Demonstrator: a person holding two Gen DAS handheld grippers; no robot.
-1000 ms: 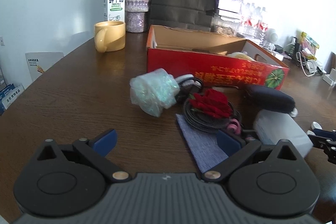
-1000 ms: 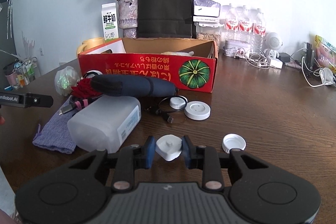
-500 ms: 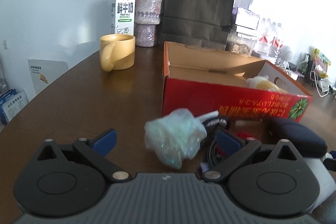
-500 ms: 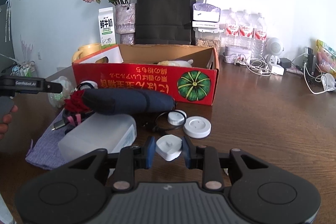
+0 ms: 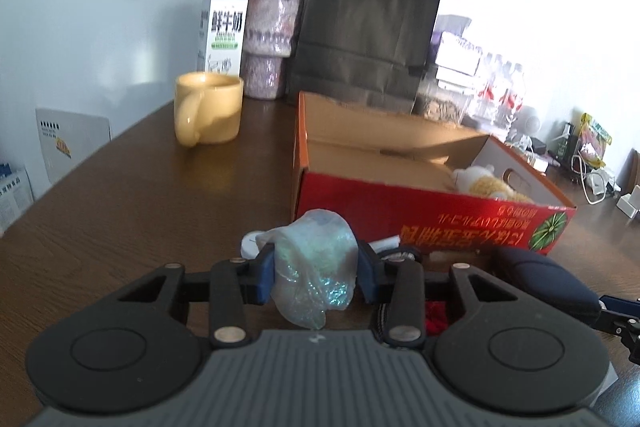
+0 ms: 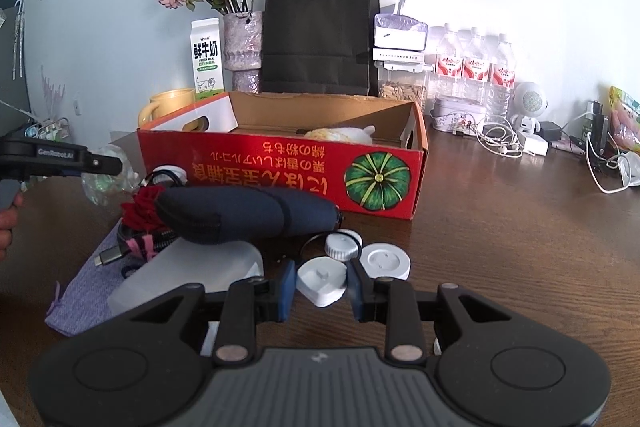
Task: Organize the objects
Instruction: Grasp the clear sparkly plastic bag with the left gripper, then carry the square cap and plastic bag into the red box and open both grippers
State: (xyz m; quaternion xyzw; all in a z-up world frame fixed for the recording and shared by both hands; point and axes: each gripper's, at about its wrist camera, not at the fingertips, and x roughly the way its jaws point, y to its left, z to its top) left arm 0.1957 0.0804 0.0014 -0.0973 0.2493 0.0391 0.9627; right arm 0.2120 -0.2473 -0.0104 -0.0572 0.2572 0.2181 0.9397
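At the counter's (image 6: 520,247) far edge stand a milk carton (image 5: 222,27), a vase of dried roses (image 5: 270,39), a black paper bag (image 6: 320,31) and water bottles (image 6: 474,57); a yellow mug (image 5: 208,113) sits nearer.

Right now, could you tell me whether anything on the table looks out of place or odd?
The red box has its printing upside down, so it seems to stand inverted. In front of it lies a loose heap: a dark pouch resting on a white container, cables and a red flower, with white caps scattered beside.
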